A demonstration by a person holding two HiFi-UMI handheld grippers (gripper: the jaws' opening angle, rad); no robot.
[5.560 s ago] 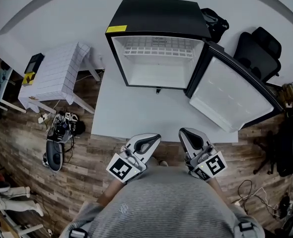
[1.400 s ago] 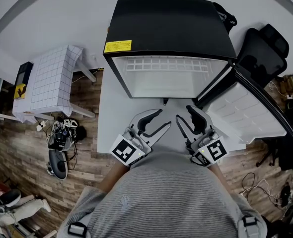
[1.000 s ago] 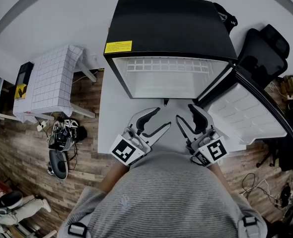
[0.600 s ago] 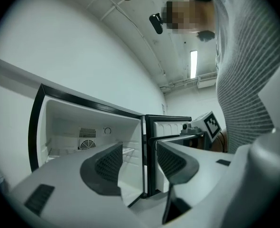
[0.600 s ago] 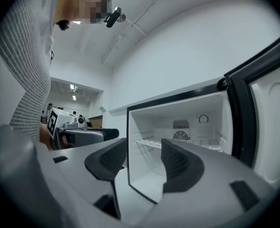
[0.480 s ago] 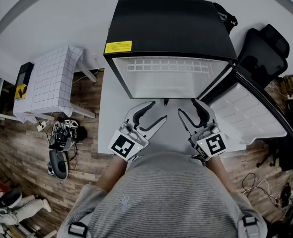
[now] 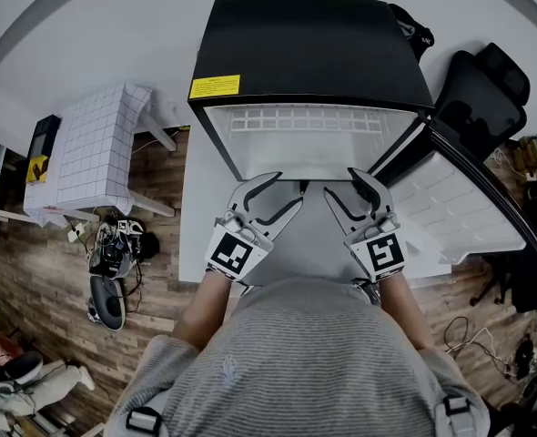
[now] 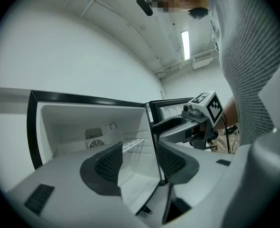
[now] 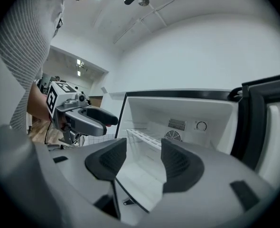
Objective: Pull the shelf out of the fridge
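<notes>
The left gripper (image 7: 285, 192) and the right gripper (image 7: 341, 186) are side by side just in front of the open fridge (image 7: 314, 44), above the white bench (image 7: 196, 221) it stands on. Both point level into it. Each gripper has its jaws spread apart, with nothing between the pads. Inside the fridge, the white wire shelf (image 7: 305, 118) spans the upper compartment, apart from both grippers. The door (image 7: 460, 203) is swung wide open on the right gripper's side of the fridge.
</notes>
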